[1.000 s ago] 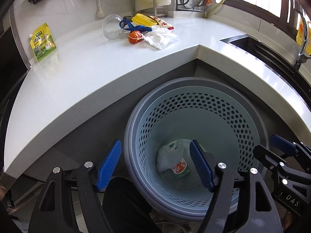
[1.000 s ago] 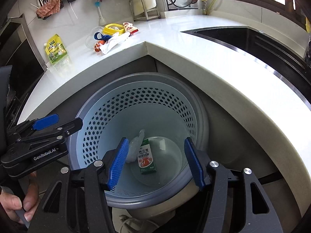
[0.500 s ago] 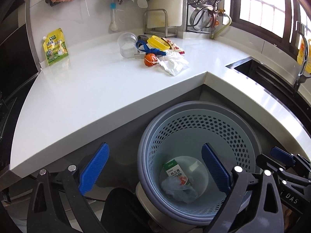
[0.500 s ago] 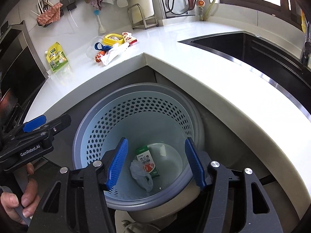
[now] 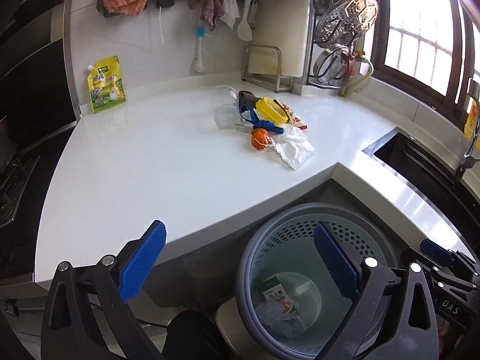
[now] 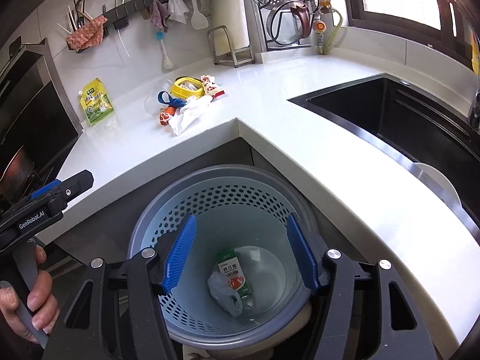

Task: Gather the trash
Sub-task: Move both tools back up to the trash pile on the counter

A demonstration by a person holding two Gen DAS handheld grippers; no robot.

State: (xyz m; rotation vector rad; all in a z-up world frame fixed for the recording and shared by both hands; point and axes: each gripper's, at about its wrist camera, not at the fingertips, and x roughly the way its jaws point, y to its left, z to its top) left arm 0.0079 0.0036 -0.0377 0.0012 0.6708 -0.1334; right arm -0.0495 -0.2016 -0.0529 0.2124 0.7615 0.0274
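Both tongs have lifted away from the bin since a second ago, so more of the white counter (image 5: 168,162) now shows ahead of them. That counter wraps a corner, with a dark sink (image 6: 390,114) off to the right of the right tongs. Tucked below the corner, just under both tongs, stands a perforated grey bin (image 6: 210,198) — probably put there so trash has a short way to go. A green carton (image 6: 232,273) and a crumpled clear bag (image 6: 223,295) already lie on its bottom. More trash (image 5: 267,126) sits in a heap on the counter, well ahead of the tongs: a yellow lid, a blue strap, an orange ball, white wrapping.

The left tongs (image 5: 240,258) have just been opening and now gape fully, nothing between the blue pads. The right tongs (image 6: 240,252) stand moderately parted over the bin — also empty, touching nothing.
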